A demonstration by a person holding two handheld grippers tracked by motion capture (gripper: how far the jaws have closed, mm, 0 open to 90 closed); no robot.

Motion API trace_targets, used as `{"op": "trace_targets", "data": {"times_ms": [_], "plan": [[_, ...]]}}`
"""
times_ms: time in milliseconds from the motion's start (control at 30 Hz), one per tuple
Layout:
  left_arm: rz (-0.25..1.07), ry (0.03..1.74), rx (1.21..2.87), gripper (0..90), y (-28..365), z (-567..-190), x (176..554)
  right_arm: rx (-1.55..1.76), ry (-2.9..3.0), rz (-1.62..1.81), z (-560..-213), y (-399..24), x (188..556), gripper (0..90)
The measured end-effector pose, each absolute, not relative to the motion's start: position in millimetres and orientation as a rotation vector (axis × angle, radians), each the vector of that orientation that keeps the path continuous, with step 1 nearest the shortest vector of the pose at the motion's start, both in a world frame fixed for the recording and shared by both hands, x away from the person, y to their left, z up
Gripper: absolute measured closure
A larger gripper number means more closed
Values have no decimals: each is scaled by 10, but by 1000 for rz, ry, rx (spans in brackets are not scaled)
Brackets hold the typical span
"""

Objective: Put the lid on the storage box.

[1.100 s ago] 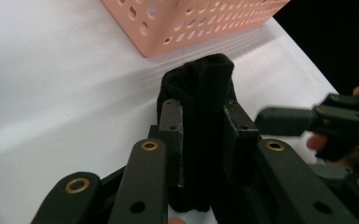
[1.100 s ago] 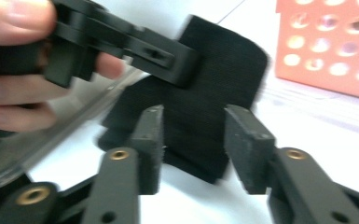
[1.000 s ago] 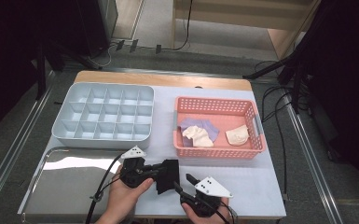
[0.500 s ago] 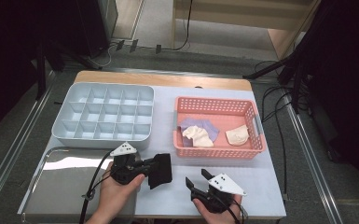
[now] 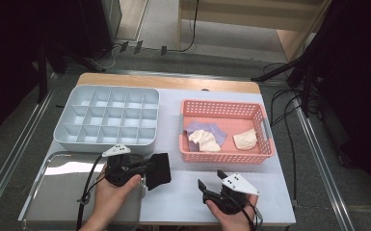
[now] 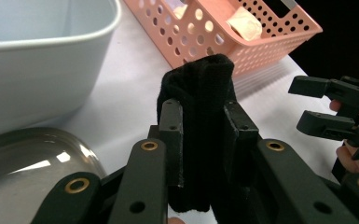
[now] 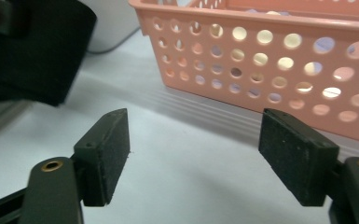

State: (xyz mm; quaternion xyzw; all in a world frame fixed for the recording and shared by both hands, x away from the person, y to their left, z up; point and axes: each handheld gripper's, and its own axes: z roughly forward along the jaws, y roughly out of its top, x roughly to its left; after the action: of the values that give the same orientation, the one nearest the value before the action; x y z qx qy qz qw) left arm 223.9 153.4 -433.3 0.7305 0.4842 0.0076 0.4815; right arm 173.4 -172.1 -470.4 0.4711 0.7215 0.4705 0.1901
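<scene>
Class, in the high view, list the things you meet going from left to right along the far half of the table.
Grey divided tray → purple cloth → cream rolled cloth → second cream cloth; the three cloths lie inside the pink basket.

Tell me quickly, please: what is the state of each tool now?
Left tool: closed on the black cloth.
Right tool: open, holding nothing; its jaws have just been opening.

Black folded sock point(image 5: 157, 169), soft and thick, pinched upright between the jaws of the left gripper point(image 5: 147, 169), held just above the white table near the steel tray's corner, well apart from the pink basket.
</scene>
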Motion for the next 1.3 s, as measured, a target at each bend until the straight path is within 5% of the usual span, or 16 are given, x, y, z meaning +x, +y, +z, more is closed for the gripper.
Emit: {"op": "trace_targets", "data": {"times_ms": [867, 1300], "plan": [[53, 1201, 1729, 734, 1841, -4165, 2268, 1399, 1986, 1304, -4756, -2332, 1768, 241], [92, 1229, 1700, 734, 2045, -4060, 2345, 1382, 2011, 1309, -4788, -2253, 1758, 246]]}}
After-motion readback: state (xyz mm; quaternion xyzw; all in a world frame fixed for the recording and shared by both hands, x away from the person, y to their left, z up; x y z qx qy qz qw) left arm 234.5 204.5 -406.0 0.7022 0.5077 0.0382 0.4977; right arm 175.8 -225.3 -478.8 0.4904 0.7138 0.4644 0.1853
